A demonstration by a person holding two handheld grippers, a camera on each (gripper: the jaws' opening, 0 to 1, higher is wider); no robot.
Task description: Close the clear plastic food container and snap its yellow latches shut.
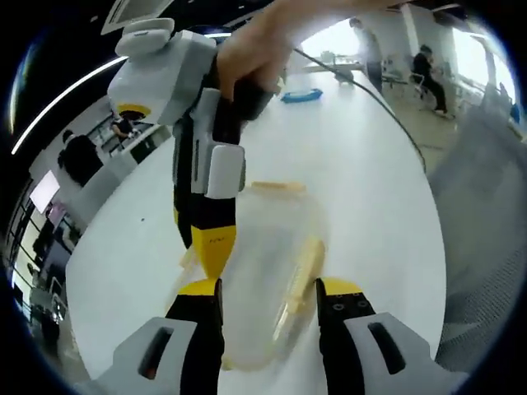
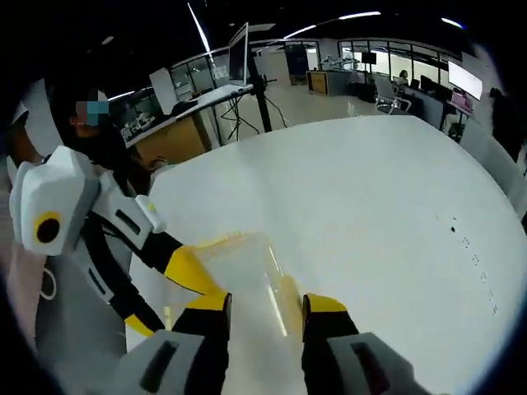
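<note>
White and wide, the table [image 1: 370, 189] runs far back into a big office room with long ceiling lights, desks and screens. People sit at the far end in the left gripper view, near a small blue thing [image 1: 300, 95] on the table top. In the right gripper view a laptop on a stand [image 2: 240, 58] is behind the table. The clear plastic food container [image 1: 272, 271] sits on the table, and both grippers meet at it. The left gripper [image 1: 269, 298] has its jaws apart with the container between them; I cannot tell if they press on it. A yellow latch [image 1: 303, 267] lies along the container's side. The right gripper [image 2: 266, 311] also has its jaws apart over the container. A hand [image 1: 259, 49] holds the right gripper from above in the left gripper view.
</note>
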